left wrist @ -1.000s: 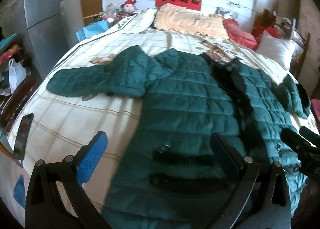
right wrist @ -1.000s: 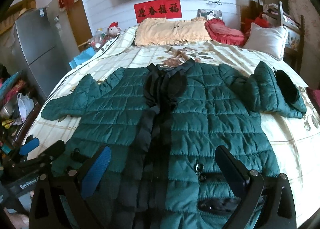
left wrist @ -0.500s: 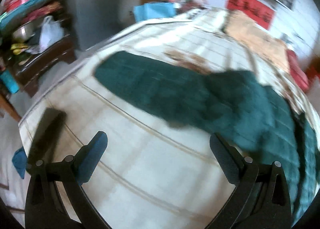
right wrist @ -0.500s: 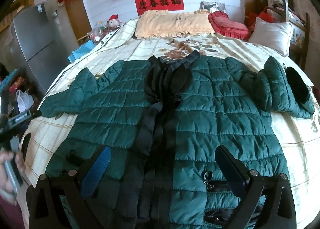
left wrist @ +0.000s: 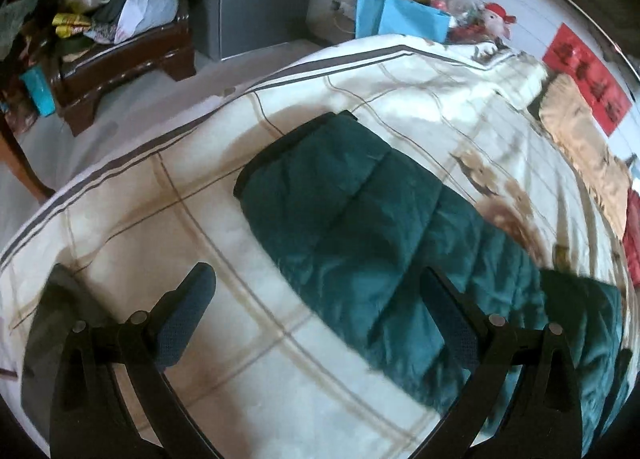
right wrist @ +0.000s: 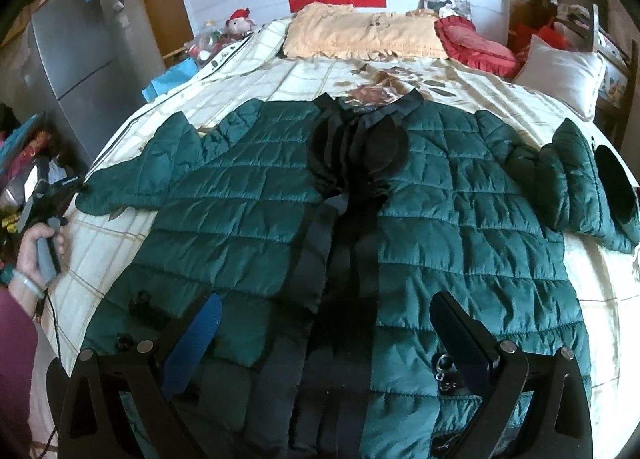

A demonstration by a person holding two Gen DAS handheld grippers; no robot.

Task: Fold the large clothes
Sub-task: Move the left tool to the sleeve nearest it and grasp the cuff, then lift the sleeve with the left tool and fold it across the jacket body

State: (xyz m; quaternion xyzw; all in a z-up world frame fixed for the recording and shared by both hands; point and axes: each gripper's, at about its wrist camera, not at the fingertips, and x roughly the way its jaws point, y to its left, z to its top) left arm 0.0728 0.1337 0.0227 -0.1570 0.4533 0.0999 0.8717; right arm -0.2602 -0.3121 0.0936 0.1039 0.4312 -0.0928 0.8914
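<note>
A dark green quilted jacket (right wrist: 460, 227) with black collar and placket lies face up, spread flat on the bed. Its left sleeve (left wrist: 360, 227) stretches toward the bed's left edge, the black-trimmed cuff nearest that edge. My left gripper (left wrist: 316, 311) is open and empty, hovering just above the sleeve near the cuff; it also shows at the far left of the right wrist view (right wrist: 48, 199), held in a hand. My right gripper (right wrist: 324, 335) is open and empty above the jacket's lower front. The right sleeve (right wrist: 580, 187) lies folded back at the bed's right side.
The bed has a cream checked cover (left wrist: 200, 219). Pillows (right wrist: 360, 35) lie at the head. A grey fridge (right wrist: 76, 59) and a cluttered dark wooden stand (left wrist: 120, 59) are beside the bed's left edge. A blue bag (left wrist: 404, 19) stands by the far corner.
My left gripper has swung left from above the jacket's hem to above the left sleeve and come closer to the cuff. My right gripper has moved slightly forward over the jacket.
</note>
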